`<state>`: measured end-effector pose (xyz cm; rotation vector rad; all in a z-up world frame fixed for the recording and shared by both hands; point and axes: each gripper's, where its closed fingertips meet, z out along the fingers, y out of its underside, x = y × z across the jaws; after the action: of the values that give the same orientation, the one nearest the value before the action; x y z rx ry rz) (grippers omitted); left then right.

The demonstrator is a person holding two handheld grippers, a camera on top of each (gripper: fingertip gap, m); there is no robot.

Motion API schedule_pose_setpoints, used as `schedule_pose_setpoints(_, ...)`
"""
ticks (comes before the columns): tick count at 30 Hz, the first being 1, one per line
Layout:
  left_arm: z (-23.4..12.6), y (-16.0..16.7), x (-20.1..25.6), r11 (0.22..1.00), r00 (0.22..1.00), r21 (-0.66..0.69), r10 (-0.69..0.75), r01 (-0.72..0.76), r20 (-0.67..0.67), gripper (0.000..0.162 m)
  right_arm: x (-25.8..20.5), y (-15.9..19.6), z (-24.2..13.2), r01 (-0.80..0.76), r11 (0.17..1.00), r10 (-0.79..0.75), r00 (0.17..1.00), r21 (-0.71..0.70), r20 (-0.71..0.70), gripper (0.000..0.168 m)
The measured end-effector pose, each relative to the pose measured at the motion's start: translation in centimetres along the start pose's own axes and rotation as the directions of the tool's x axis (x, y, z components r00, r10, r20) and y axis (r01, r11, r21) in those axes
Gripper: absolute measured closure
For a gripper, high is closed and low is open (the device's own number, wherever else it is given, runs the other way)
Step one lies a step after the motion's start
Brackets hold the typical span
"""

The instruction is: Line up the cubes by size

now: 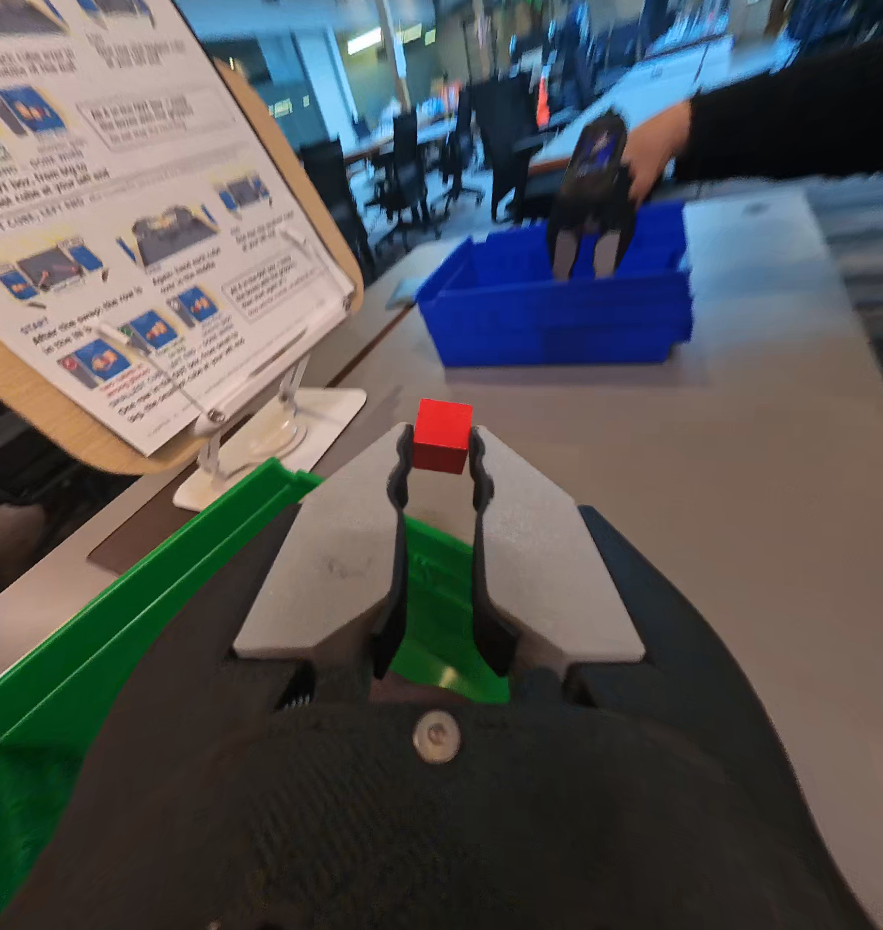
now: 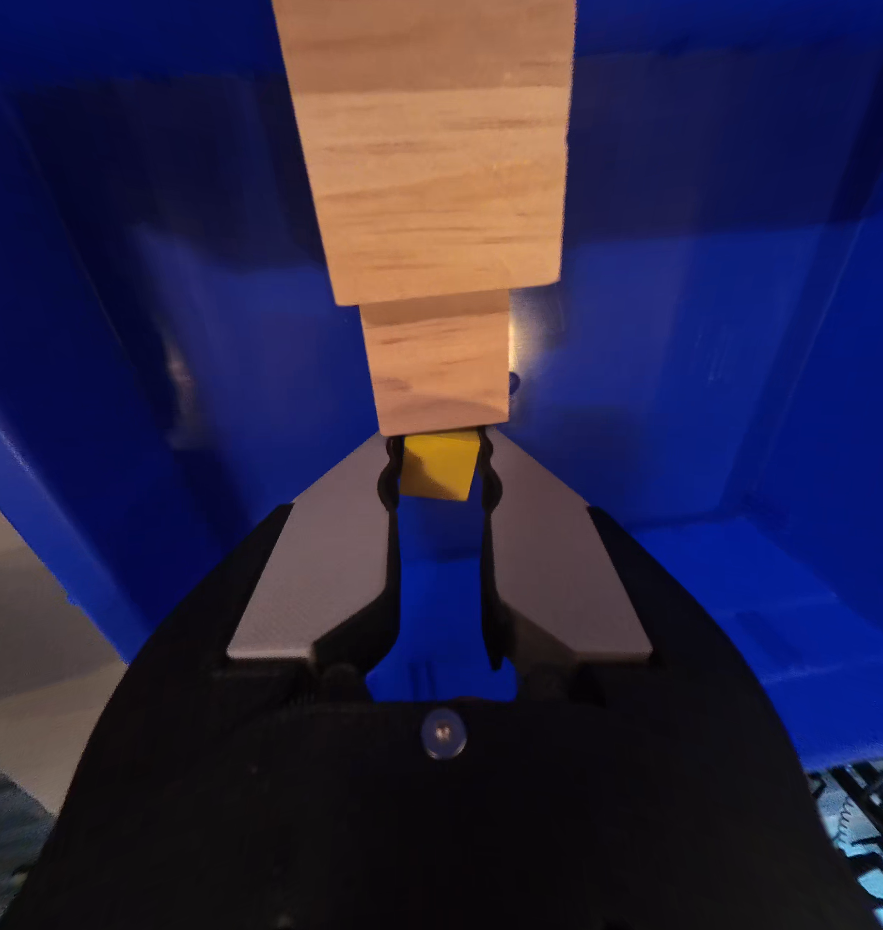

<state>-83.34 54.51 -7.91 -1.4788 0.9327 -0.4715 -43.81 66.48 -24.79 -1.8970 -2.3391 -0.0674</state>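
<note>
My left hand-held gripper (image 1: pixel 440 445) pinches a small red cube (image 1: pixel 442 435) between its fingertips, raised above the grey worktop (image 1: pixel 681 503), with a green plastic bin (image 1: pixel 127 604) under and to the left of the fingers. My right hand-held gripper (image 2: pixel 439 465) is clamped on a small yellow cube (image 2: pixel 437 470) down inside a blue plastic bin (image 2: pixel 731 352).

Only the right wrist view shows the yellow cube and what lies ahead of it: a medium plain wooden cube (image 2: pixel 437 372) touching or just past its far edge, and a larger plain wooden cube (image 2: pixel 429 151) beyond that, the three forming a line from small to large.

Only the left wrist view shows the wider setting. There the right hand-held gripper (image 1: pixel 588 251) dips into the blue plastic bin (image 1: pixel 555 322), held by my hand (image 1: pixel 656 151) in a dark sleeve (image 1: pixel 807 110). A printed instruction sheet on a tilted wooden stand (image 1: pixel 152 226) sits at the left, and blurred office chairs (image 1: pixel 404 171) lie beyond the worktop.
</note>
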Motion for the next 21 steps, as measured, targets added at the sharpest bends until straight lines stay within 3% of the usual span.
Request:
schedule_pose_setpoints(5,0.6,-2.5,1.8,0.992,0.999,0.129,0.008,-0.003,-0.032,0.142,-0.1,0.4,0.2,-0.004,1.000,0.005,1.000,-0.015,0.018,0.139)
schedule_pose_setpoints(7,1.1,-4.0,2.8,0.985,0.998,0.168,0.031,-0.023,-0.049,0.142,0.5,0.2,-0.3,-0.033,0.999,0.033,0.999,-0.003,-0.019,0.105)
schedule_pose_setpoints(8,1.4,-4.9,3.3,0.981,0.997,0.191,0.049,-0.037,-0.056,0.142,0.8,0.1,-0.8,-0.051,0.999,0.051,0.998,0.016,-0.031,0.102)
schedule_pose_setpoints(12,3.3,-8.4,5.9,0.960,0.985,0.248,0.156,-0.133,-0.077,0.142,1.5,-2.1,-5.2,-0.151,0.953,0.164,0.986,0.264,-0.027,0.103)
schedule_pose_setpoints(14,4.8,-9.8,7.7,0.940,0.968,0.266,0.240,-0.212,-0.077,0.142,1.0,-5.6,-9.1,-0.236,0.827,0.233,0.970,0.510,0.071,0.116)
schedule_pose_setpoints(16,6.3,-10.9,9.5,0.917,0.946,0.283,0.314,-0.282,-0.074,0.143,0.0,-9.4,-13.2,-0.343,0.646,0.276,0.938,0.682,0.210,0.116)
schedule_pose_setpoints(19,8.6,-11.8,11.1,0.886,0.920,0.281,0.392,-0.368,-0.031,0.142,-3.3,-14.6,-18.4,-0.508,0.392,0.212,0.861,0.767,0.462,0.122)
schedule_pose_setpoints(21,10.1,-11.7,11.5,0.881,0.912,0.256,0.410,-0.398,0.006,0.142,-5.2,-17.0,-20.3,-0.580,0.304,0.188,0.814,0.756,0.549,0.115)
